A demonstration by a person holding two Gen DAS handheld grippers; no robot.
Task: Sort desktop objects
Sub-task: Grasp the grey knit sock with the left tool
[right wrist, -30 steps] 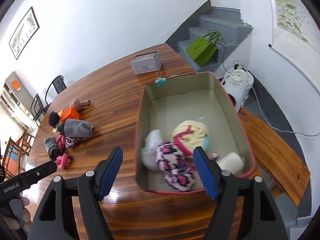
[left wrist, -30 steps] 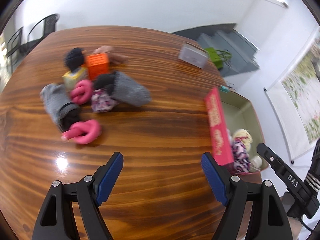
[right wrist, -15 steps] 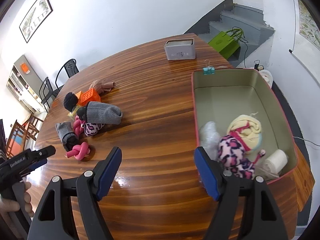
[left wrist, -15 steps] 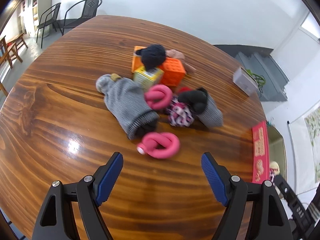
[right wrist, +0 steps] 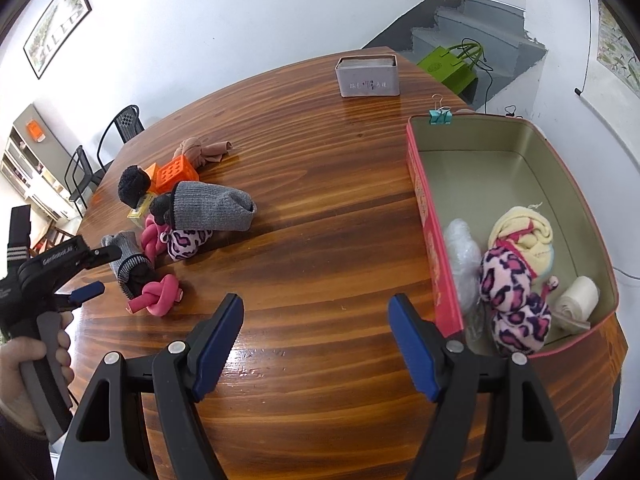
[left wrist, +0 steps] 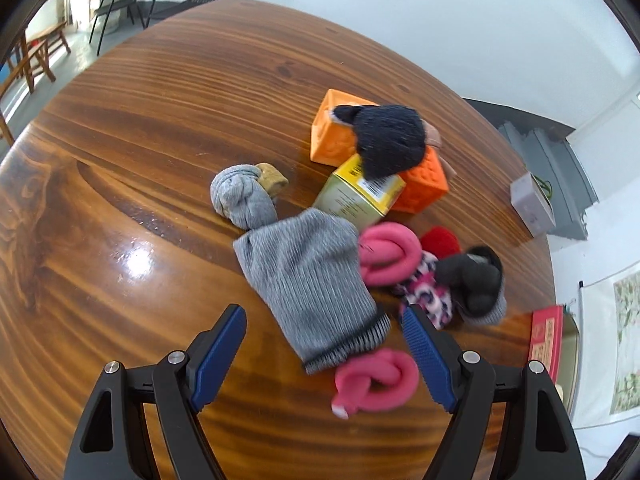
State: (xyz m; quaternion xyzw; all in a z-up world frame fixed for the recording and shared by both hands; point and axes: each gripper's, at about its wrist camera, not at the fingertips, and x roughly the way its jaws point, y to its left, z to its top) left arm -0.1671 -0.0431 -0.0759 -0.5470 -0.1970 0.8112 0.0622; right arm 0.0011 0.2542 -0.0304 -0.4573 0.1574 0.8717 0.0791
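Through the left wrist camera we see our left gripper point(left wrist: 324, 354) with its blue-padded jaws spread wide and gripping nothing, low over the wooden table point(left wrist: 120, 160). Between the jaws lies the cuff end of a grey ribbed sock point(left wrist: 308, 284), and a pink knotted sock point(left wrist: 374, 378) sits just inside the right-hand pad, close to it (whether they touch, we cannot tell). Beyond these the pile crowds together: a second pink knotted sock point(left wrist: 386, 258), a pink leopard-print sock point(left wrist: 426, 294), a black-and-grey sock point(left wrist: 476, 278), a red piece point(left wrist: 440, 242), a yellow-green carton point(left wrist: 358, 198), two orange cubes point(left wrist: 422, 186) and a dark navy sock ball point(left wrist: 390, 140) resting on top of them. A grey knotted sock point(left wrist: 242, 196) lies to the left of the pile.

Through the right wrist camera our right gripper point(right wrist: 316, 344) also stands open and empty above bare table, between the pile and the red tin box point(right wrist: 434, 240). The box holds a leopard-print sock bundle point(right wrist: 514, 300), a cream-yellow bundle point(right wrist: 526, 232), a white roll point(right wrist: 578, 300) and a clear plastic wad point(right wrist: 462, 256). A teal binder clip point(right wrist: 440, 116) grips its far rim. A grey tin point(right wrist: 368, 76) stands at the table's far edge, and our left hand point(right wrist: 28, 364) holds its tool at the far left.
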